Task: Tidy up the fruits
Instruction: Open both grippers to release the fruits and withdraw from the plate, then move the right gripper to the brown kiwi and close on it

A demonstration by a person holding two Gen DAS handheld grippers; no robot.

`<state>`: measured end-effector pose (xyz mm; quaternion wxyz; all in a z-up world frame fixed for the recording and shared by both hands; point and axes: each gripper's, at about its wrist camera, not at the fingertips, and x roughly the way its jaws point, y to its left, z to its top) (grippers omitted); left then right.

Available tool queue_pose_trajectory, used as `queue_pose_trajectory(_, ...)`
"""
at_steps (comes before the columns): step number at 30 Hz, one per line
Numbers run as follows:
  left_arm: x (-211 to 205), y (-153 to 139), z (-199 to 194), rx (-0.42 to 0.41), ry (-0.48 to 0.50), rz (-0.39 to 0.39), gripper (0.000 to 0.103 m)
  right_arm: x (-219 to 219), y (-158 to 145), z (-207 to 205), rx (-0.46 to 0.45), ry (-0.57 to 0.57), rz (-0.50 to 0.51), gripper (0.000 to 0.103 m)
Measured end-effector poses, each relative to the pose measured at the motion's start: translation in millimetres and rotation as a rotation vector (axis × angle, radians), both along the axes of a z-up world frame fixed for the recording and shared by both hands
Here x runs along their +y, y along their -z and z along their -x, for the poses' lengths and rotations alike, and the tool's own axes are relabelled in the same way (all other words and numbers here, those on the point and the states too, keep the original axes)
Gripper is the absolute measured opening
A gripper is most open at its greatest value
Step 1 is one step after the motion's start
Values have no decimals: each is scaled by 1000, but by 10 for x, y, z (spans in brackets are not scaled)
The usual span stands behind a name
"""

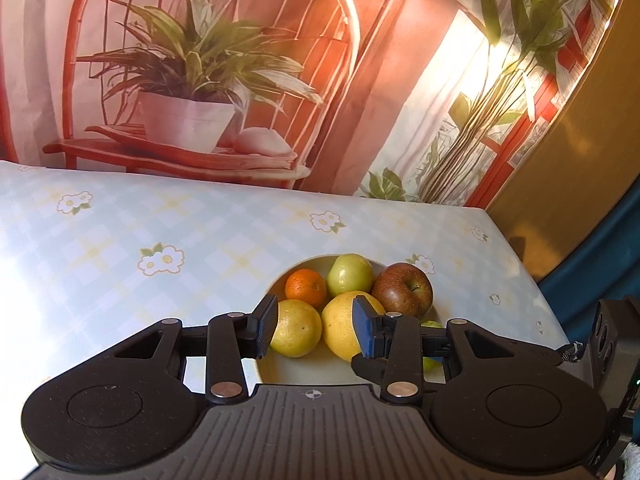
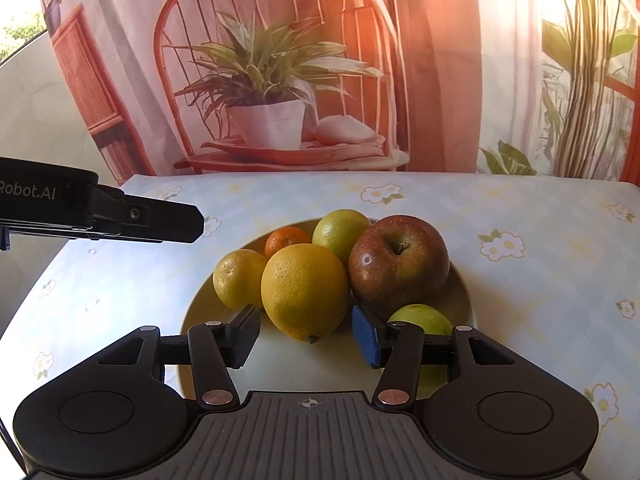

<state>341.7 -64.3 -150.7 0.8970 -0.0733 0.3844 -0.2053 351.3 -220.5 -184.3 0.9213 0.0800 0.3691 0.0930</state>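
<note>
On a floral-checked tablecloth, six fruits are sitting together on a pale plate: a red apple, a large yellow citrus, a smaller yellow citrus, a mandarin and two green fruits, one at the back and one at the near rim. The right gripper is hovering just short of the large citrus, jaws partly apart and holding nothing. The left gripper is hanging above the plate's near side, fingers set fairly close together and gripping nothing. Gathering appears essentially finished, with no fruit lying loose on the cloth in either view. Any next move, by this reading, calls for drawing both grippers clear without nudging the crowded pile.
</note>
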Motion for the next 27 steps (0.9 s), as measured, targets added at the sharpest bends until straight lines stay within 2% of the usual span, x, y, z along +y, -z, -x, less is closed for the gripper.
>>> queue_pose_trajectory(5,143,-74,203,-39,-27,-36,44,-41,-89,234,-35,13,-4,48)
queue_pose_trajectory(14,426,-172,712,-134,-97,-187,45,-153,-182,799,-118,90,-26,48)
queue_pose_trajectory(21,542,-205,1043,-185,-171,-188,45,-291,-78,1259,-201,165,11,48)
queue_pose_trajectory(27,430,-240,1263,-242,-202,-215,46,-423,67,1538,-205,207,32,48)
